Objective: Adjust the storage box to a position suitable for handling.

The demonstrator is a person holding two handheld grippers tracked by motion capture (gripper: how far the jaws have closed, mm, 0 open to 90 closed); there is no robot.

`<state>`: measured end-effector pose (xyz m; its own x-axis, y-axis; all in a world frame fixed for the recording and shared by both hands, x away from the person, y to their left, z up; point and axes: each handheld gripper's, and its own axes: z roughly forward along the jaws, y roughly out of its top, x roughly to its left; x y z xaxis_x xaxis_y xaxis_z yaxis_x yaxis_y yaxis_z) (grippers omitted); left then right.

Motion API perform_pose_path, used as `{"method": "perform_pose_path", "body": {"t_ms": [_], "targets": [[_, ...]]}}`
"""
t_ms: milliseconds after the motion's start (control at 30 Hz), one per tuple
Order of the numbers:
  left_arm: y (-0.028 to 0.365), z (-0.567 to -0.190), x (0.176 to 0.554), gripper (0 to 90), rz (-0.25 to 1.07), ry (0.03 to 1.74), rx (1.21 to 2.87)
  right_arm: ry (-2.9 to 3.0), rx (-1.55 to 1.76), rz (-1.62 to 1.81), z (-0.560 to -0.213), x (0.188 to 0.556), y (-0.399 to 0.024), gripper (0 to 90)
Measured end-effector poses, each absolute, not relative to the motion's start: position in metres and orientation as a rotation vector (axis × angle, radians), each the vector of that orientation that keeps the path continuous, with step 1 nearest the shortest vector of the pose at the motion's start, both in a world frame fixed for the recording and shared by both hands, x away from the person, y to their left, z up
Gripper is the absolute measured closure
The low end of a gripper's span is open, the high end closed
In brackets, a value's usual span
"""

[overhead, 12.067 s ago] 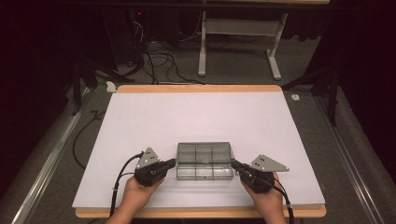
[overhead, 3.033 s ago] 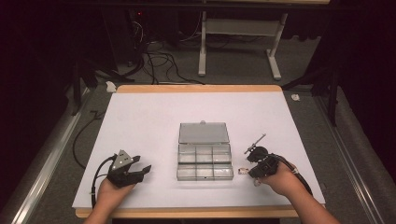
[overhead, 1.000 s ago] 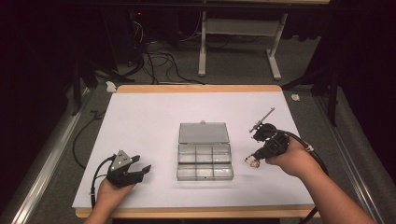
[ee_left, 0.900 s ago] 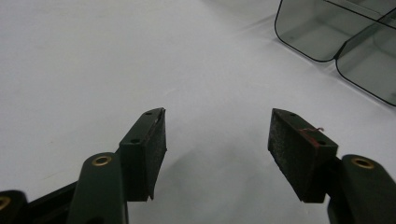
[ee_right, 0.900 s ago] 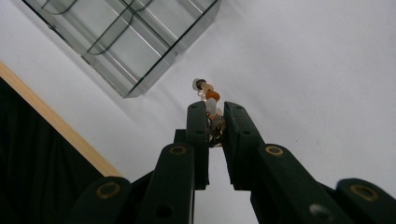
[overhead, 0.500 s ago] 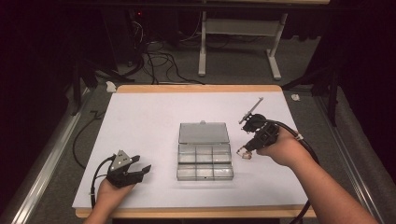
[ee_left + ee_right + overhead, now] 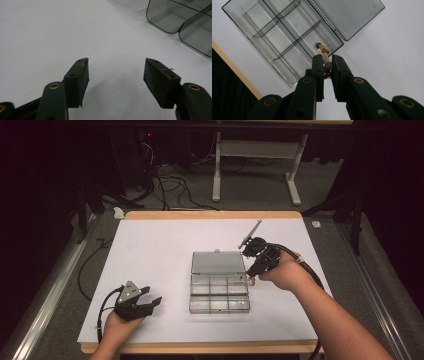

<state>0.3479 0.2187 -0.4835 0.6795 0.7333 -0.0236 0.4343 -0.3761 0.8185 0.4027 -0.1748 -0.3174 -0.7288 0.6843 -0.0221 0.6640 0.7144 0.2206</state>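
A white desk (image 7: 165, 250) with a wooden rim stands in a dark room with cables on the floor. Near the front left corner the left gripper (image 7: 116, 80) rests released, holding nothing. The right gripper (image 7: 327, 65) is clenched on a beaded bracelet (image 7: 323, 53) above the right edge of an open clear compartment box (image 7: 219, 280) at the desk's middle.

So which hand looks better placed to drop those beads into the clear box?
The right. Its claw is shut on the beads and sits over the box at its right edge. The left claw is open, holds nothing and rests on the table off to the box's left.
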Motion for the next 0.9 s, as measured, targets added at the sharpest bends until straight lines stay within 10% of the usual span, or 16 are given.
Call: {"method": "perform_pose_path", "body": {"t_ms": [900], "targets": [[0.219, -0.484, 0.348, 37.6, 0.436, 0.9, 2.029, 2.831, 1.14, 0.278, -0.378, 0.421, -0.158, 82.0]]}}
